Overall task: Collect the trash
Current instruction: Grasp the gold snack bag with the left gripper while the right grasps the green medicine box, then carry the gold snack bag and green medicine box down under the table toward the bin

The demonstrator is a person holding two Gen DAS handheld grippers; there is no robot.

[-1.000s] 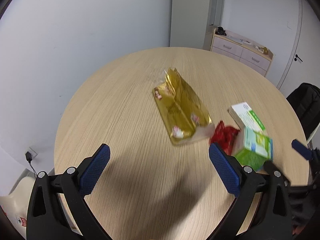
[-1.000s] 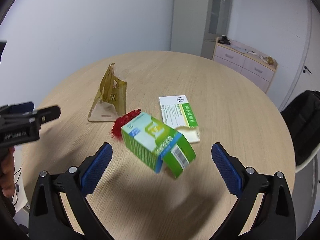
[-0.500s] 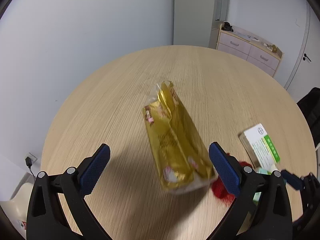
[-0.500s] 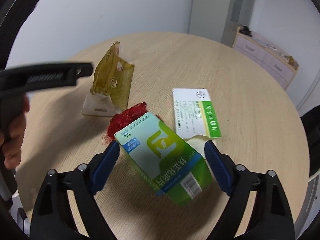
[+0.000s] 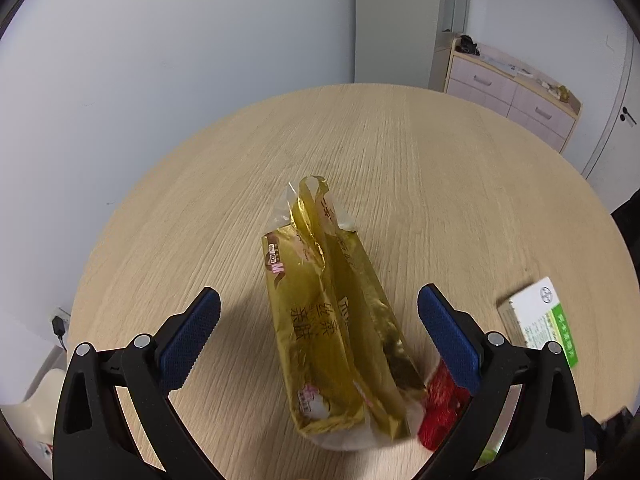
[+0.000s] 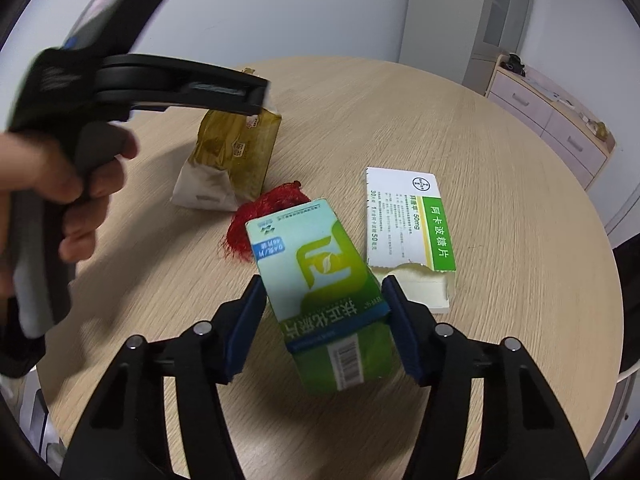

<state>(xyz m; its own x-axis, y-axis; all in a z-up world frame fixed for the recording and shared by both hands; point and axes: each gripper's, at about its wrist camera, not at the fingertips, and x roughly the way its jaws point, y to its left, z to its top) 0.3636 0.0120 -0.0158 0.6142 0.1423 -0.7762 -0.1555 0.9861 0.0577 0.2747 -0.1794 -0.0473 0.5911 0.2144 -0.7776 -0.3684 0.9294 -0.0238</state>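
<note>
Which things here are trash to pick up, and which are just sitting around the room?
Trash to collect: gold bag, red net, green box, white box.

Just there: table, drawers, cabinet, plug.

A round table (image 6: 500,184) carries four pieces of trash. A snack bag (image 5: 336,320) stands upright toward the left, between the wide-apart fingers of the left gripper (image 5: 319,326), touching neither. Just right of the bag's base lies a mesh net (image 6: 260,220). In front of the net, nearer the viewer, sits a tea carton (image 6: 320,280), tilted, between the closing fingers of the right gripper (image 6: 324,320). Right of the carton, a torn medicine box (image 6: 408,232) lies flat on the table. A hand (image 6: 52,196) at the left holds the left gripper above the bag. Far right, behind the table, a drawer cabinet (image 5: 516,96) stands against the wall.
</note>
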